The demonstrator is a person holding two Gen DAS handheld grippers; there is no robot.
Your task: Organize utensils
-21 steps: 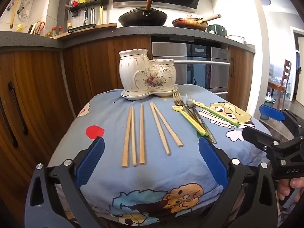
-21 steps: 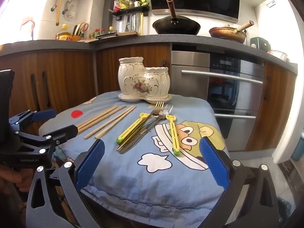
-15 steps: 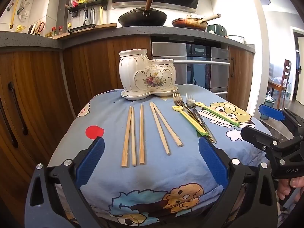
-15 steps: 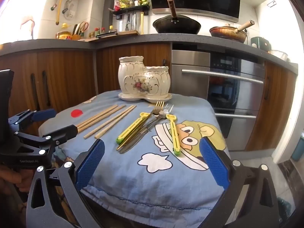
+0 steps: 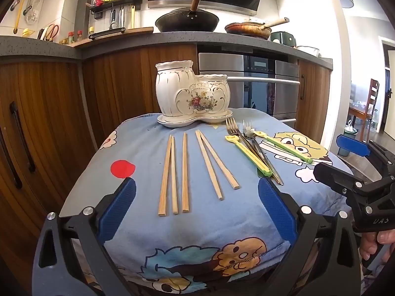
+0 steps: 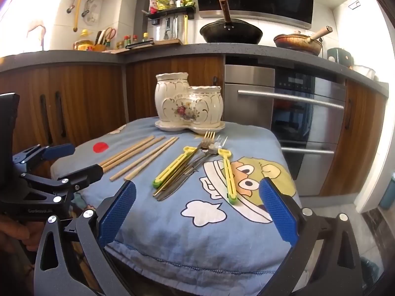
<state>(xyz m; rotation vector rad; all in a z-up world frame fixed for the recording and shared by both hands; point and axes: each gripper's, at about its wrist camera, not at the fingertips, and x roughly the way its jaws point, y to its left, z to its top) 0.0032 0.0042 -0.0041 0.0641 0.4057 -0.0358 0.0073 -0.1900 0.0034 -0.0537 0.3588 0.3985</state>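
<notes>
A white ceramic two-pot holder (image 5: pixel 193 96) (image 6: pixel 188 103) with a flower print stands on its saucer at the far side of a blue cartoon cloth (image 5: pixel 138 153) (image 6: pixel 246 148). Several wooden chopsticks (image 5: pixel 184 172) (image 6: pixel 145 156) lie side by side in front of it. To their right lie forks (image 5: pixel 232 128) (image 6: pixel 207 138), a knife and two yellow-green handled utensils (image 5: pixel 249 155) (image 6: pixel 228 172). My left gripper (image 5: pixel 196 207) hangs open over the near edge, facing the chopsticks. My right gripper (image 6: pixel 197 204) is open too, facing the cutlery. Neither holds anything.
Wooden cabinets (image 5: pixel 49 103) and a steel oven (image 6: pixel 303 113) stand behind the table. A wok (image 5: pixel 187 21) and a pan (image 6: pixel 298 42) sit on the grey counter. A chair (image 5: pixel 370 103) is far right. A hand (image 5: pixel 380 241) holds the right gripper's handle.
</notes>
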